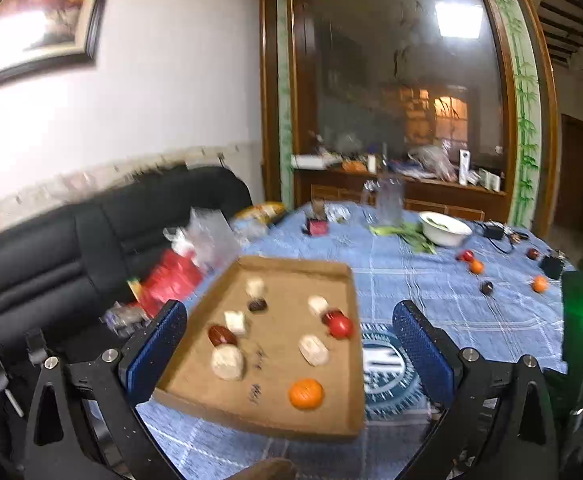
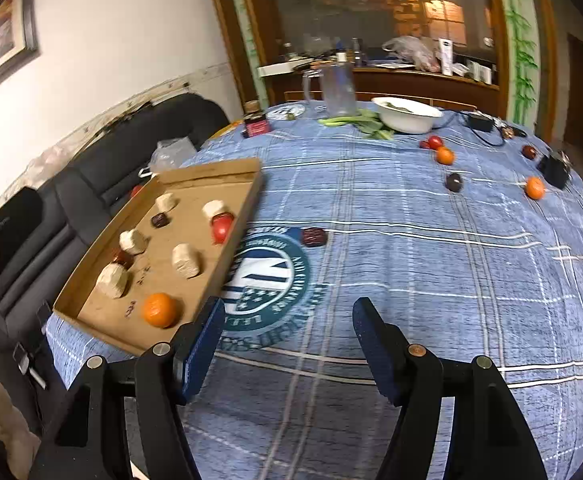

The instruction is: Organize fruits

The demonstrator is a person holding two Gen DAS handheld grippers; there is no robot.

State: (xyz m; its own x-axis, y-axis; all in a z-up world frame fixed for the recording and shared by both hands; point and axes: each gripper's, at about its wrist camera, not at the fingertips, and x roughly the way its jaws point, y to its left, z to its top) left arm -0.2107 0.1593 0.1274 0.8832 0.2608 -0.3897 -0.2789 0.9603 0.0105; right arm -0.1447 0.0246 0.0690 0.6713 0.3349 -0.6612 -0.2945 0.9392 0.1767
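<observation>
A cardboard tray [image 1: 291,268] [image 2: 211,170] lies on the blue checked tablecloth at the left. It holds an orange [image 1: 306,393] [image 2: 159,309], a red fruit [image 1: 340,326] [image 2: 222,227], dark dates and several pale round pieces. Loose fruits lie on the cloth: a dark date [image 2: 313,236] beside the tray, oranges [image 2: 534,187] [image 2: 444,156] and red fruits [image 2: 434,142] at the far right. My left gripper [image 1: 289,354] is open and empty above the tray. My right gripper [image 2: 289,344] is open and empty above the cloth's round emblem.
A white bowl [image 2: 407,114], green vegetables [image 2: 355,122], a clear jug [image 2: 337,88] and a black charger [image 2: 479,122] stand at the table's far side. A black sofa [image 1: 71,240] with bags lies left of the table. A wooden cabinet stands behind.
</observation>
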